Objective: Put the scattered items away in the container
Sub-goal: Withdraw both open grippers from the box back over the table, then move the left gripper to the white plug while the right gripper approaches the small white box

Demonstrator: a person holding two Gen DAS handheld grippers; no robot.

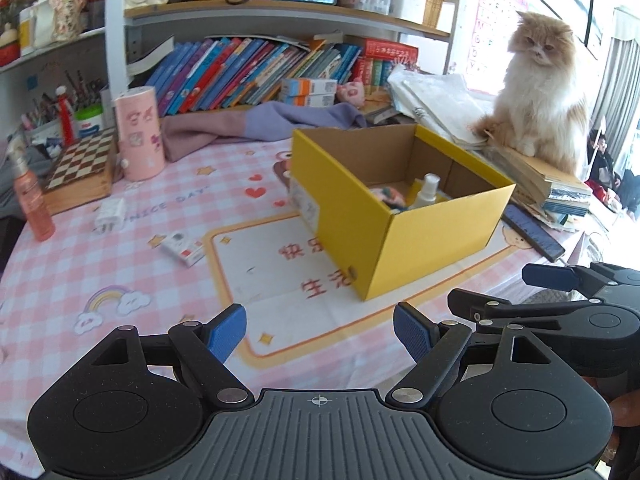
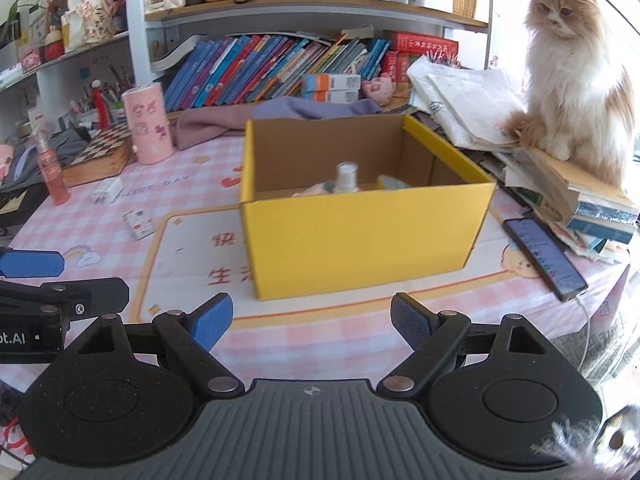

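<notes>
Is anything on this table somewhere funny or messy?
Yes: a fluffy cat sits on the tilted book pile right of the yellow box. A small carton and white plug lie loose on the tablecloth.

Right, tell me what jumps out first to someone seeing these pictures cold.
The fluffy orange-and-white cat sits on a stack of books at the table's right edge, looking down. Next comes the open yellow box in the middle of the pink checked tablecloth, with a small white spray bottle inside it. Both empty grippers stand open in the foreground.
</notes>
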